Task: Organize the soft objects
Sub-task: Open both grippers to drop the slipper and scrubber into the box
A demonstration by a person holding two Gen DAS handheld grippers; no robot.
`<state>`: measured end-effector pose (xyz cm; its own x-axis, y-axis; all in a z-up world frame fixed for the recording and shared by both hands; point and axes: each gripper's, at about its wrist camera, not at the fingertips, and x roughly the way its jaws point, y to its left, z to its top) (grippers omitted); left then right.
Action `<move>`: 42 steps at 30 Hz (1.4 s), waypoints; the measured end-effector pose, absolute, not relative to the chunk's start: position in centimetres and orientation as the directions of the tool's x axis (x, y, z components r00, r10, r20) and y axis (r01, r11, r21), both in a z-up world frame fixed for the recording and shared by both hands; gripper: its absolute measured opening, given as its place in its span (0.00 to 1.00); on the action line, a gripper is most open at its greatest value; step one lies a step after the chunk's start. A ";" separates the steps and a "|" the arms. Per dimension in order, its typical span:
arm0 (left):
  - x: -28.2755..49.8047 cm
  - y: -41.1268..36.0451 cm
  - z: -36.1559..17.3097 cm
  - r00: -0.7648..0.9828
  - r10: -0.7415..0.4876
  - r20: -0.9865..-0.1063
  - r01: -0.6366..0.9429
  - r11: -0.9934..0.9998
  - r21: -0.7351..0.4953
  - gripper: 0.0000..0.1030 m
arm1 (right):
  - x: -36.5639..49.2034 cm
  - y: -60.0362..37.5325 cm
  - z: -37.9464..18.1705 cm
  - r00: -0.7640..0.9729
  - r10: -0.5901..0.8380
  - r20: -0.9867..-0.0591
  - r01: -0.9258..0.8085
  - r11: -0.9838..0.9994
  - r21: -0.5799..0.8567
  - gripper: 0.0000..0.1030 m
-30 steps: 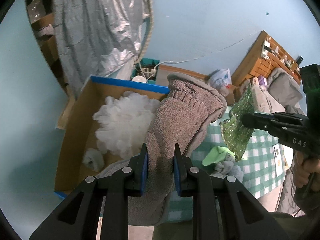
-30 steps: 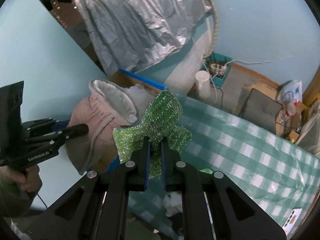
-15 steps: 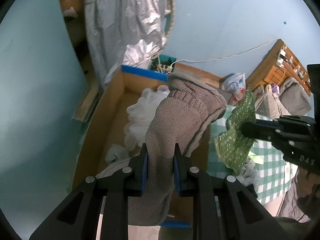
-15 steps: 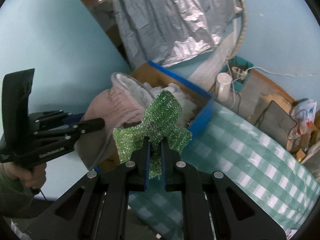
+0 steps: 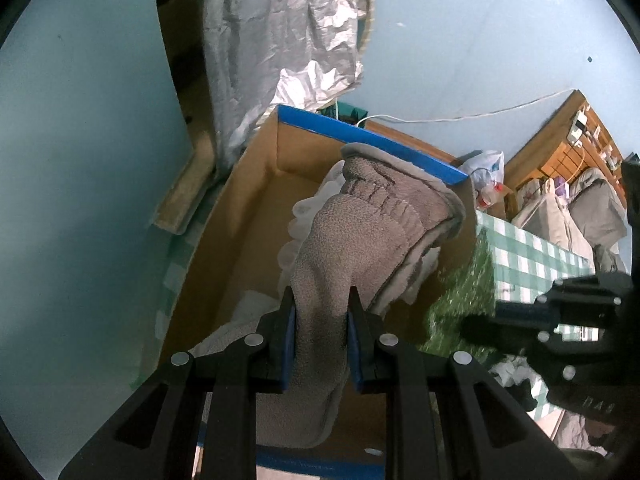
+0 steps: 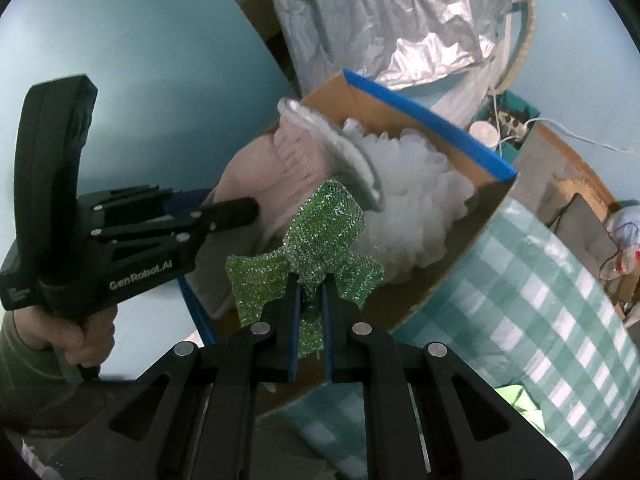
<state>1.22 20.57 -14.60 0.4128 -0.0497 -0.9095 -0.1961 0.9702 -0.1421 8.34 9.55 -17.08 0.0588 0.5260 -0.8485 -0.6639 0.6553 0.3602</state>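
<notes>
My left gripper [image 5: 321, 304] is shut on a brown fleece glove [image 5: 368, 232] and holds it above the open cardboard box [image 5: 256, 184] with blue edges. In the right wrist view the glove [image 6: 260, 176] hangs over the box [image 6: 436, 120], which holds a white mesh pouf [image 6: 416, 208]. My right gripper [image 6: 308, 284] is shut on a glittery green scouring cloth [image 6: 320, 240] at the box's near edge. The cloth [image 5: 460, 300] and right gripper [image 5: 480, 320] appear right of the glove in the left wrist view.
A green checked tablecloth [image 6: 560, 304] covers the table right of the box. A silver cover [image 5: 280, 40] hangs behind the box. Small white cloths [image 5: 256, 304] lie in the box. A wooden rack [image 5: 576, 148] and grey clothes [image 5: 592, 208] stand at the far right.
Both grippers have moved left toward the box. The glove now hangs over the box interior, and the green cloth has come to the box's near edge.
</notes>
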 end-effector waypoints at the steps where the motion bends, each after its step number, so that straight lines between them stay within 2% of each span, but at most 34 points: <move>1: 1.3 20.8 -14.8 0.413 -0.051 -0.909 -0.199 0.969 -0.145 0.21 | 8.3 9.7 -17.4 0.052 0.523 -0.851 -0.661 0.657 0.363 0.08; 4: 1.4 21.2 -15.5 0.400 -0.051 -0.915 -0.206 0.968 -0.145 0.29 | 8.3 10.2 -18.3 0.041 0.502 -0.864 -0.656 0.666 0.356 0.08; 5: 1.4 21.4 -15.7 0.390 -0.048 -0.920 -0.207 0.969 -0.138 0.37 | 8.3 10.3 -18.5 0.039 0.498 -0.866 -0.653 0.668 0.355 0.09; 7: 1.2 21.2 -15.9 0.382 -0.033 -0.924 -0.197 0.973 -0.116 0.43 | 8.5 10.6 -19.1 0.026 0.488 -0.872 -0.646 0.674 0.358 0.15; 9: 1.0 21.1 -16.0 0.375 -0.017 -0.927 -0.180 0.979 -0.091 0.57 | 8.5 10.6 -19.4 0.032 0.474 -0.880 -0.643 0.684 0.345 0.18; 10: 0.8 21.1 -16.0 0.373 -0.011 -0.928 -0.174 0.981 -0.081 0.61 | 8.5 10.6 -19.4 0.040 0.470 -0.882 -0.640 0.689 0.339 0.18; 11: 0.5 21.0 -15.9 0.376 -0.009 -0.926 -0.163 0.984 -0.075 0.66 | 8.6 10.6 -19.5 0.043 0.470 -0.882 -0.637 0.693 0.338 0.23; 15: -0.4 20.7 -15.9 0.368 0.006 -0.930 -0.152 0.987 -0.054 0.72 | 8.7 10.3 -19.1 0.066 0.465 -0.883 -0.631 0.705 0.325 0.39; 17: -0.7 20.7 -15.8 0.363 0.015 -0.932 -0.158 0.986 -0.045 0.72 | 8.9 10.0 -18.8 0.080 0.467 -0.881 -0.627 0.710 0.319 0.44; 25: -1.9 20.1 -14.3 0.384 0.010 -0.923 -0.195 0.978 -0.071 0.77 | 9.7 8.3 -17.3 0.124 0.477 -0.870 -0.613 0.726 0.311 0.48; 42: -2.9 13.9 -12.1 0.403 -0.035 -0.914 -0.140 0.985 -0.099 0.77 | 9.3 -0.7 -16.2 0.179 0.449 -0.876 -0.545 0.786 0.292 0.50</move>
